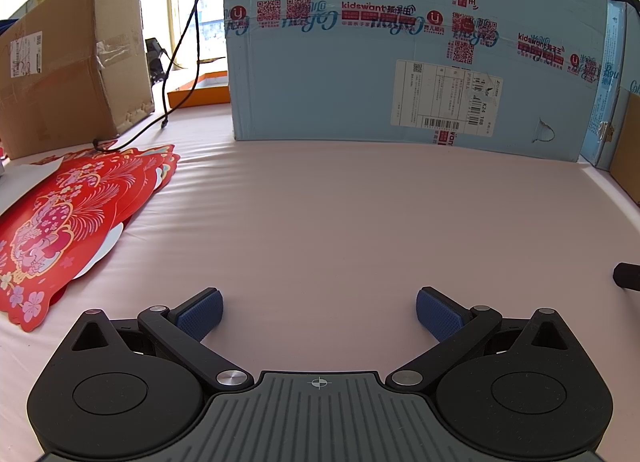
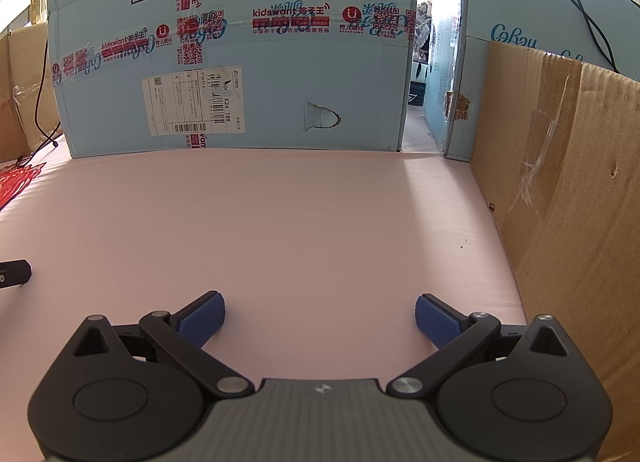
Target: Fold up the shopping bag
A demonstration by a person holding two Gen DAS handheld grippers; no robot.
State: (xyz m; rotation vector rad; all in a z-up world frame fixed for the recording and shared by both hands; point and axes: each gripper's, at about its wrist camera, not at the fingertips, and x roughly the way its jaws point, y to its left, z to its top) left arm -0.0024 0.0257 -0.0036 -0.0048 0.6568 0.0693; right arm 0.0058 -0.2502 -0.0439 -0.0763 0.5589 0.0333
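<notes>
Left gripper jaws wide apart, holding nothing; right gripper same. Both over bare pink tabletop. Red shopping bags (flat stack, floral print) lie far left, well clear of both. Blue box stands at far edge, brown cardboard on right.

Desk was plain pale pink. Left tongs and right tongs were black with blue dotted pads. Red bags at 9 o'clock carried pink-and-gold floral print. Box at 12 o'clock was light blue, red-printed tape, white label. Cartons were plain brown.
</notes>
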